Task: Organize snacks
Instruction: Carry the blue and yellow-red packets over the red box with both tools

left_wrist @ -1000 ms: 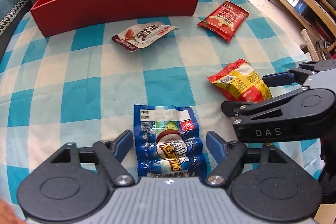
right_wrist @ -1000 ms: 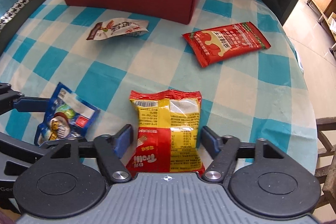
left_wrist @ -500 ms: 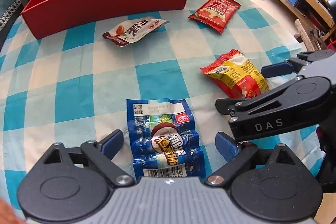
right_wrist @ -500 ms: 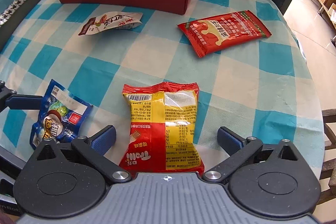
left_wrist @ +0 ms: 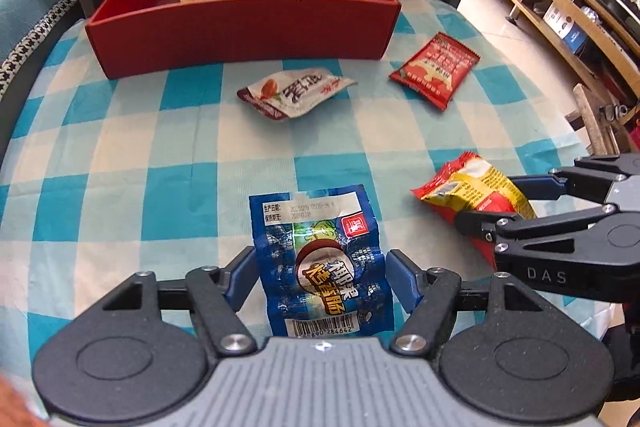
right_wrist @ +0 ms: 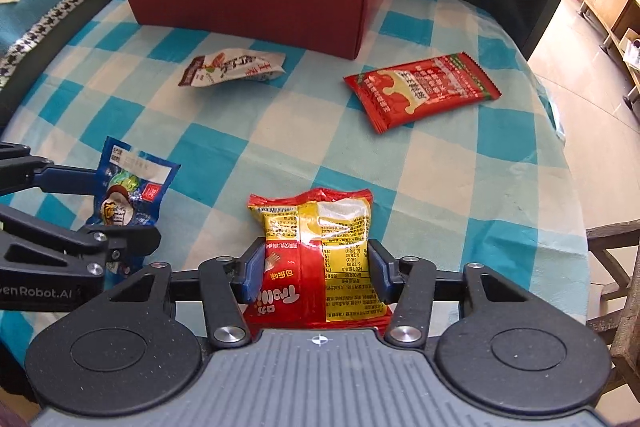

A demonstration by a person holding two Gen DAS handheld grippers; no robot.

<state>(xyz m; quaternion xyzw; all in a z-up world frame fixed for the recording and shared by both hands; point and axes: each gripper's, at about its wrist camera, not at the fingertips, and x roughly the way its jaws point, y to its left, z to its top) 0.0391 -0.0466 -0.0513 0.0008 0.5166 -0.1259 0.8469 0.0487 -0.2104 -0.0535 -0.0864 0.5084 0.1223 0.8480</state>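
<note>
on the checkered surface (left_wrist: 120,155) our right gripper (right_wrist: 316,269) has just clamped the red-yellow packet (right_wrist: 316,247); our left gripper (left_wrist: 320,275), narrowing, now grips the blue packet (left_wrist: 320,259).

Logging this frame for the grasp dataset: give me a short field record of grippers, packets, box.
left gripper: jaws just closing, pads at the sides of the blue packet
right gripper: jaws just closed in, pads pressing the red-and-yellow packet
loose on cloth: white packet, flat red packet
red box: far end of table, open top, several packets already inside
surface: blue-and-white checked tablecloth
left to sort: four packets outside the box
</note>
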